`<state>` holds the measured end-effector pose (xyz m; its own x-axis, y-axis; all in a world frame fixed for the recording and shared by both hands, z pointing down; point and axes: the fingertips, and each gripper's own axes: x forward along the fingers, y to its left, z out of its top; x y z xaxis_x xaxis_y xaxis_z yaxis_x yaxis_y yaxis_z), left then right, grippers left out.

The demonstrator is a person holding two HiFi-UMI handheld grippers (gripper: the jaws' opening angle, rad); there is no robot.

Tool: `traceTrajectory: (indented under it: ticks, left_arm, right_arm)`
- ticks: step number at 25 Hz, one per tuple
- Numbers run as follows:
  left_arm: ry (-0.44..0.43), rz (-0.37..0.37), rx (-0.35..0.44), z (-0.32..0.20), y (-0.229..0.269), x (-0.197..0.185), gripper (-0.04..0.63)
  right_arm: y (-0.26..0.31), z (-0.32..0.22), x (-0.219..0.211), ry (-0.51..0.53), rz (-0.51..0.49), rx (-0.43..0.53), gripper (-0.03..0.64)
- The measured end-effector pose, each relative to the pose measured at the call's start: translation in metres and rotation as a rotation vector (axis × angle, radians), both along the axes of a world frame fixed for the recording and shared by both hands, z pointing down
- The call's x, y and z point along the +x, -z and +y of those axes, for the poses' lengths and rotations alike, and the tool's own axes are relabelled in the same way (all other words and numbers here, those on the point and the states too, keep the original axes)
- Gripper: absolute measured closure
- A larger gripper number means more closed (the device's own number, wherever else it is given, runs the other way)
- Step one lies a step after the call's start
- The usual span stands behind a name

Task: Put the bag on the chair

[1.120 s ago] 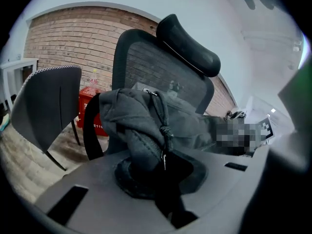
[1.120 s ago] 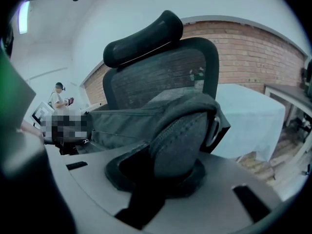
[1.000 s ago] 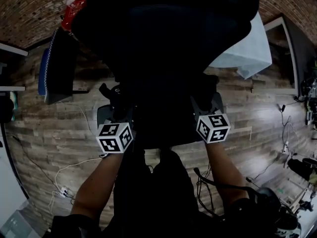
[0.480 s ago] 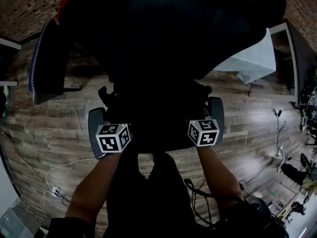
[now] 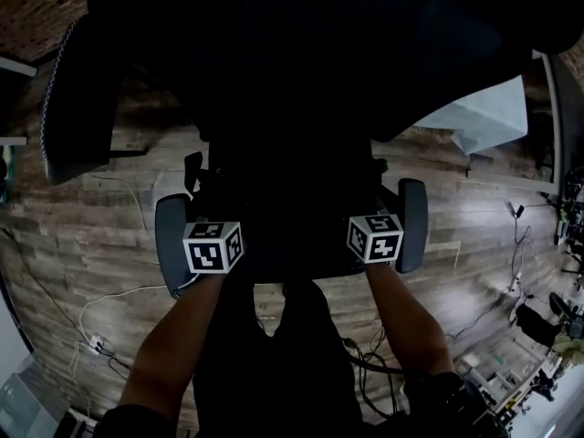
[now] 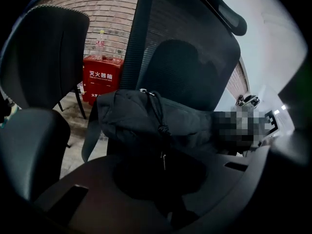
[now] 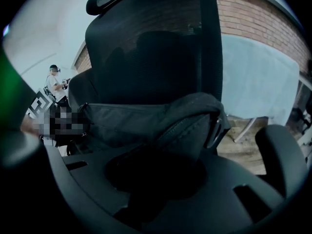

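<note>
The black bag [image 6: 146, 121] hangs in front of the black mesh backrest [image 6: 195, 48] of an office chair [image 5: 301, 80]. Its zip cord dangles near my left gripper [image 6: 163, 179], which is shut on the bag's dark fabric. My right gripper [image 7: 156, 179] is shut on the bag [image 7: 161, 121] at its other end, near a strap and buckle. In the head view the bag is lost in the dark between the two marker cubes [image 5: 213, 246] [image 5: 375, 238]. Whether the bag touches the seat I cannot tell.
The chair's grey armrests [image 5: 172, 240] [image 5: 412, 222] stand just outside the cubes. A second dark chair [image 5: 78, 89] stands at the left, with a red box [image 6: 102, 79] behind it. A pale sheet [image 5: 493, 117] leans at the right. Cables [image 5: 100, 308] lie on the wood floor.
Both grippers have sunk with the bag toward the chair. The chair now fills more of the head view, and the armrests have come level with the cubes.
</note>
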<state>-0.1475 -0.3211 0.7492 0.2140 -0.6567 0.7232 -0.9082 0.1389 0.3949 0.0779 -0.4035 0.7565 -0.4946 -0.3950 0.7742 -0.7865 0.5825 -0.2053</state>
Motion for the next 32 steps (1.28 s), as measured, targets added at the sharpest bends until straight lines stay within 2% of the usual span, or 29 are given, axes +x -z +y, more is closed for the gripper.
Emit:
traceTrajectory:
  ticks: [7,11,16,20,24,28,32]
  left_arm:
    - [-0.002,-0.010,-0.062,0.003,-0.042,0.005,0.549]
    - [0.007,0.000,-0.091,0.006,-0.061,0.003,0.548]
    - [-0.005,-0.005,-0.092,-0.001,-0.074,0.002,0.548]
    - [-0.003,-0.009,-0.095,-0.006,-0.080,-0.001,0.546]
    - [0.008,0.014,-0.143,-0.008,-0.088,-0.001,0.545]
    - [-0.024,-0.036,-0.170,-0.013,-0.096,-0.003,0.532]
    - [0.004,-0.038,-0.180,-0.015,-0.102,-0.007,0.522]
  right_arm:
    - [-0.041,-0.001,0.003,-0.014,0.048,-0.053,0.517]
    - [-0.060,-0.001,0.000,0.015,0.063,-0.068,0.514]
    - [-0.074,-0.008,-0.004,0.037,0.077,-0.065,0.510]
    - [-0.085,-0.012,-0.002,0.012,0.092,-0.082,0.505]
    - [-0.093,-0.015,-0.002,0.025,0.105,-0.082,0.499]
    - [-0.105,-0.018,-0.002,0.003,0.105,-0.118,0.491]
    - [-0.112,-0.020,-0.001,-0.017,0.103,-0.150,0.484]
